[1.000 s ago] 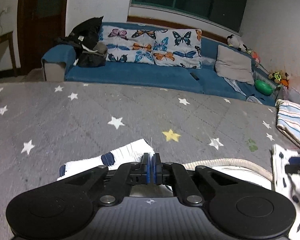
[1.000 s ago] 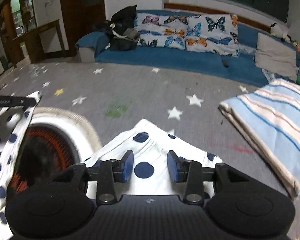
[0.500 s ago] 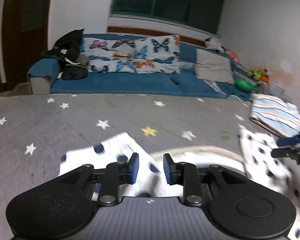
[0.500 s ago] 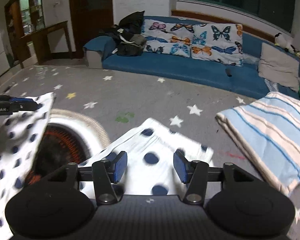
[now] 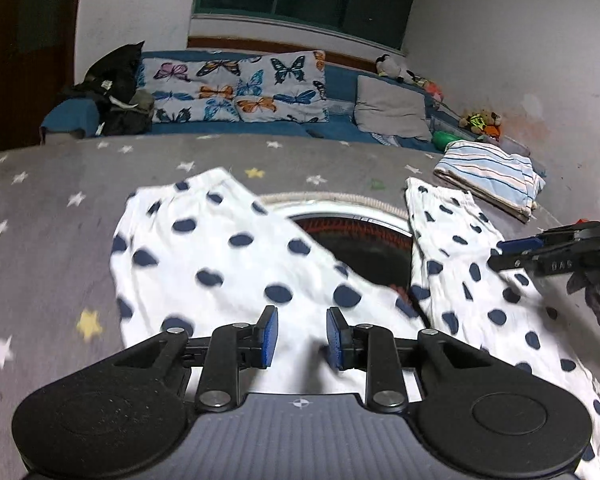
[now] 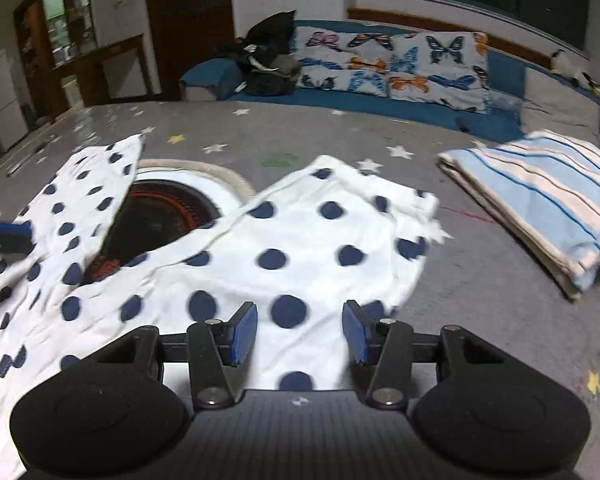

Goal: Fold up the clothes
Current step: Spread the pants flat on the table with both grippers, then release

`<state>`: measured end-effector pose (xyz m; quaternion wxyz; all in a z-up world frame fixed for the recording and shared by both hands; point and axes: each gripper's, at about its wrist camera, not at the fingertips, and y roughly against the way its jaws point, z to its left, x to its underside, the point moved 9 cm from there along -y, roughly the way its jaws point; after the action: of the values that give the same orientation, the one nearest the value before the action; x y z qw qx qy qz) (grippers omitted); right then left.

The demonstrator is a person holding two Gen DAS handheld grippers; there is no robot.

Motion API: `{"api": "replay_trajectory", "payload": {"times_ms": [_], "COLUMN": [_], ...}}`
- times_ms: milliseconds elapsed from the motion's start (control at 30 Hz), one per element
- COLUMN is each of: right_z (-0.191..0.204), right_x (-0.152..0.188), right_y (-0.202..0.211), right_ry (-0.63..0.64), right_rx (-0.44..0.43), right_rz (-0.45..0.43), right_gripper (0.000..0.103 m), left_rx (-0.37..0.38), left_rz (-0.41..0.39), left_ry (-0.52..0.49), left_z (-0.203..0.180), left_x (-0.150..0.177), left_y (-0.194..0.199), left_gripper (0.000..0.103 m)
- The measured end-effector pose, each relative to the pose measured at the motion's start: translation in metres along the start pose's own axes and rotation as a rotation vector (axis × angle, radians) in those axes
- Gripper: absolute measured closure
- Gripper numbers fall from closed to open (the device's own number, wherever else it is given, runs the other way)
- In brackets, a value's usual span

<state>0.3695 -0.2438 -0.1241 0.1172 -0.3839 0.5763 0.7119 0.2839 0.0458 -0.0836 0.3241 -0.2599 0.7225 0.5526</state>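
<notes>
The spotty pants (image 5: 228, 248) lie spread flat on the starry tabletop (image 5: 40, 208), legs apart. The left tool (image 5: 298, 338) and right tool (image 6: 299, 332) are both wide open, holding nothing. Next, I think, each must grab an edge to fold.

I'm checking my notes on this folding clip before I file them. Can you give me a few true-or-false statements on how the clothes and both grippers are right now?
1. The left gripper is open. True.
2. The right gripper is clamped on the polka-dot garment. False: its fingers stand apart, the garment lying below them.
3. A folded striped cloth lies on the star-patterned mat. True.
4. The striped cloth rests on top of the polka-dot garment. False: it lies apart, to the right.
5. The garment covers the whole round heater. False: part shows between the two legs.
</notes>
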Motion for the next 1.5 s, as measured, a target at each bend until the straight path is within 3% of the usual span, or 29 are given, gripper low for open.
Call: {"api": "replay_trajectory", "payload": {"times_ms": [233, 367, 700, 867, 1133, 1500], "right_z": [-0.018, -0.01, 0.057, 0.054, 0.053, 0.111], "right_x": [0.005, 0.006, 0.047, 0.073, 0.08, 0.091], "right_y": [0.013, 0.03, 0.071, 0.073, 0.089, 0.125], "right_ry": [-0.038, -0.081, 0.024, 0.021, 0.05, 0.131], "right_rx": [0.073, 0.03, -0.153, -0.117, -0.08, -0.232], "right_rz": [-0.013, -0.057, -0.065, -0.03, -0.044, -0.066], "right_gripper": [0.055, 0.055, 0.054, 0.054, 0.054, 0.051], "left_rx": [-0.038, -0.04, -0.085, -0.137, -0.189, -0.078], "left_rz": [0.012, -0.014, -0.022, -0.041, -0.06, -0.04], "left_ry": [0.015, 0.01, -0.003, -0.014, 0.035, -0.046], "left_z": [0.009, 0.005, 0.005, 0.015, 0.029, -0.02], "left_x": [0.017, 0.017, 0.042, 0.053, 0.058, 0.095], "left_y": [0.004, 0.015, 0.04, 0.053, 0.074, 0.111], "left_gripper": [0.074, 0.074, 0.074, 0.074, 0.074, 0.074]}}
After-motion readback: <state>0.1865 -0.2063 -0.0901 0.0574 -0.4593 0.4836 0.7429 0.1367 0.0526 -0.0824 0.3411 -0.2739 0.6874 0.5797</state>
